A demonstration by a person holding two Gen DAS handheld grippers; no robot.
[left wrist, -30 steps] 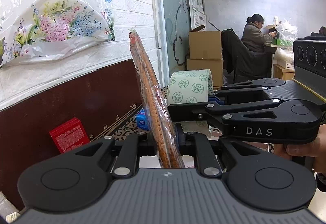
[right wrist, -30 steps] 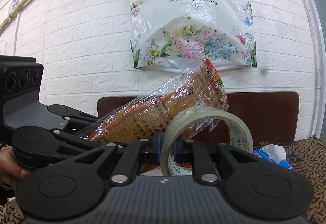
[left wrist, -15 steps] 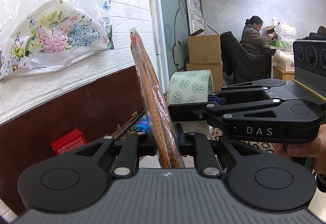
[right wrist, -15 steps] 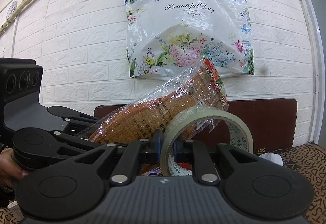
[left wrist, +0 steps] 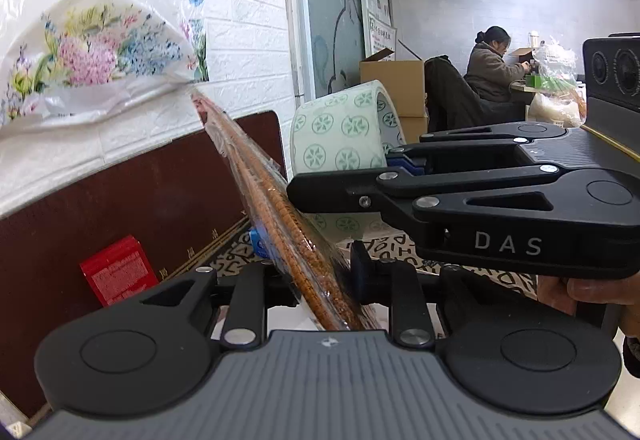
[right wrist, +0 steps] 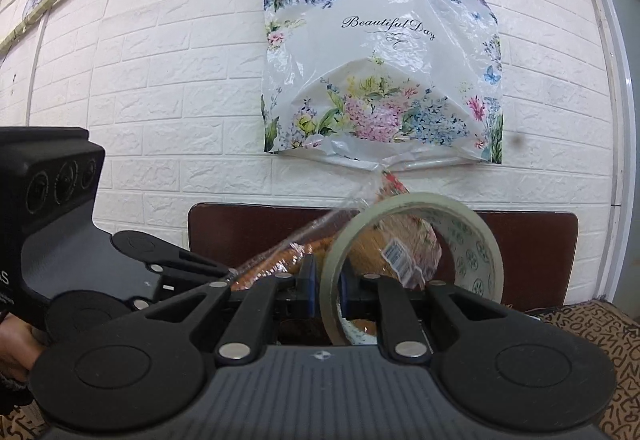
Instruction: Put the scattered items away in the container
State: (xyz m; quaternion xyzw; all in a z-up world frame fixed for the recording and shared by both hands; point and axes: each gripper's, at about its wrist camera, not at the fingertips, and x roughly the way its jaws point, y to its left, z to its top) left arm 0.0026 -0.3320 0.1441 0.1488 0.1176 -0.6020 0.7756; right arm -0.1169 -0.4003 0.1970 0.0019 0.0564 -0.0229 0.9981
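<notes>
— Holding two things at once, are we? What has each gripper got?

— Our left gripper [left wrist: 316,280] is closed down to a narrow gap on the packet [left wrist: 276,208], a flat woven mat in clear wrap that stands tilted, its top leaning toward the wall. Our right gripper [right wrist: 329,280] is pinched tight on the rim of the tape [right wrist: 412,260], with the roll standing on edge between the fingers.

— Where are they relative to each other?

— Close together and lifted in the air. In the right view the packet sits just behind the tape; in the left view the tape hangs just right of the packet.

— And the container?

— We cannot see it in either view. A floral bag [right wrist: 380,56] hangs on the brick wall ahead, but whether that is the target we cannot tell.

— So how far along are we?

— We judge it as mid-task: two items picked up, neither put away. A red box [left wrist: 116,270] and a blue pack [left wrist: 258,240] lie on the patterned cloth [left wrist: 404,244] below, perhaps left to collect.
</notes>
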